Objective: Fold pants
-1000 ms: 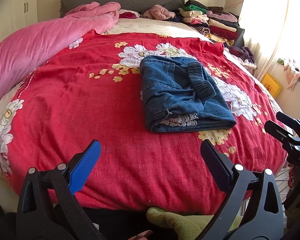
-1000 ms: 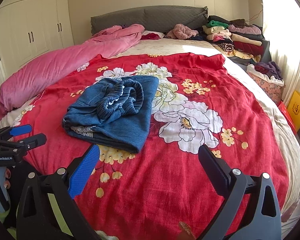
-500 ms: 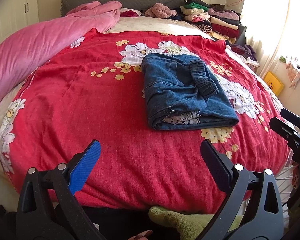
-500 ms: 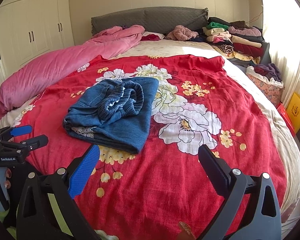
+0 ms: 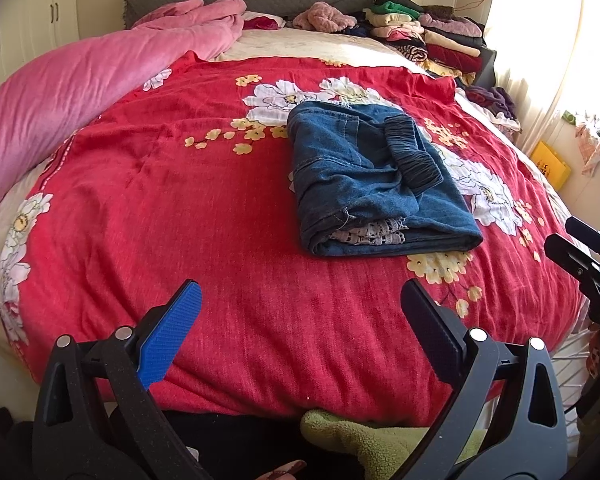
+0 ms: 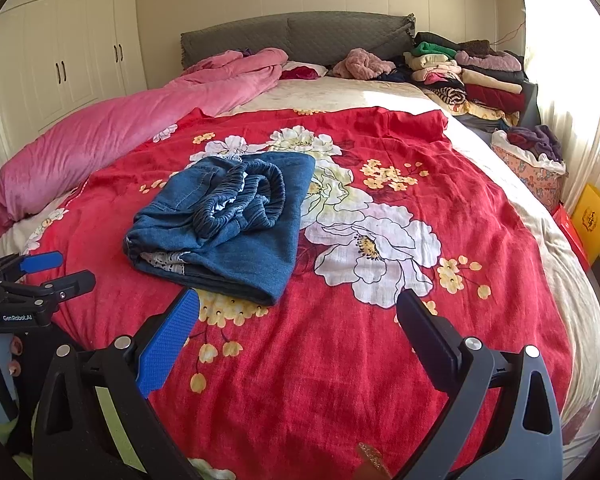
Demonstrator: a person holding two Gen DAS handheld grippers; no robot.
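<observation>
Folded pants (image 5: 374, 178) on bedspread (image 5: 148, 208), ahead of both spread tools, apart

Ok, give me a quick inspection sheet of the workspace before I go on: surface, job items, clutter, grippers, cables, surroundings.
Surface: red floral bedspread covering the bed, lightly wrinkled.
Job's things: denim pants folded into a compact bundle, elastic waistband on top, lace trim showing at the near edge.
Clutter: pink duvet along the far-left side; stacked clothes by the headboard.
Grippers: left gripper open, empty; right gripper open, empty; both short of the pants.
Cables: nothing seen.
Surroundings: white wardrobe, grey headboard, yellow box on the floor.
</observation>
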